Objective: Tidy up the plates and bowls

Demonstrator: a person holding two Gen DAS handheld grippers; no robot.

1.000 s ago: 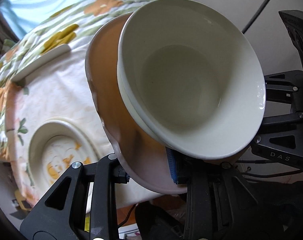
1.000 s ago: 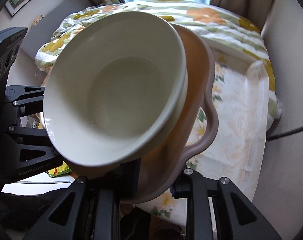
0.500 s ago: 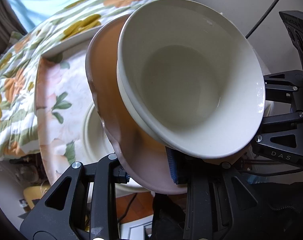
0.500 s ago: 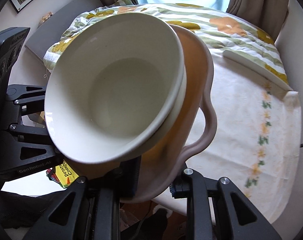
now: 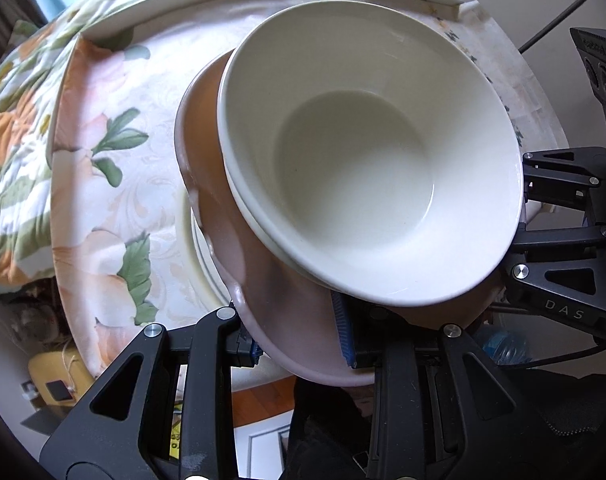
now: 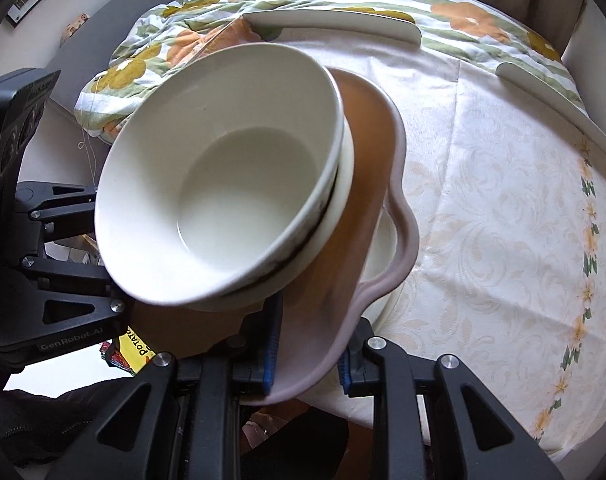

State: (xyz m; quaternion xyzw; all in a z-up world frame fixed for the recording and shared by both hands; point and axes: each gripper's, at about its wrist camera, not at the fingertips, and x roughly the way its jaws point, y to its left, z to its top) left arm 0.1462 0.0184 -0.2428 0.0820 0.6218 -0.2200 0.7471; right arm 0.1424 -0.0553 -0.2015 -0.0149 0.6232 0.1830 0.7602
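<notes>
Carrying the pink plate with stacked white bowls over the desk, left claw and right claw each clamping opposite rims. Judging next: lowering level onto the cream plate beneath, then releasing.

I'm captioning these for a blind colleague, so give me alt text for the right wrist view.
The right tongs clamp the rim of a pinkish scalloped plate that carries two nested white bowls. It hangs above a table in a pale floral cloth. The left tongs show at the plate's far side.
</notes>
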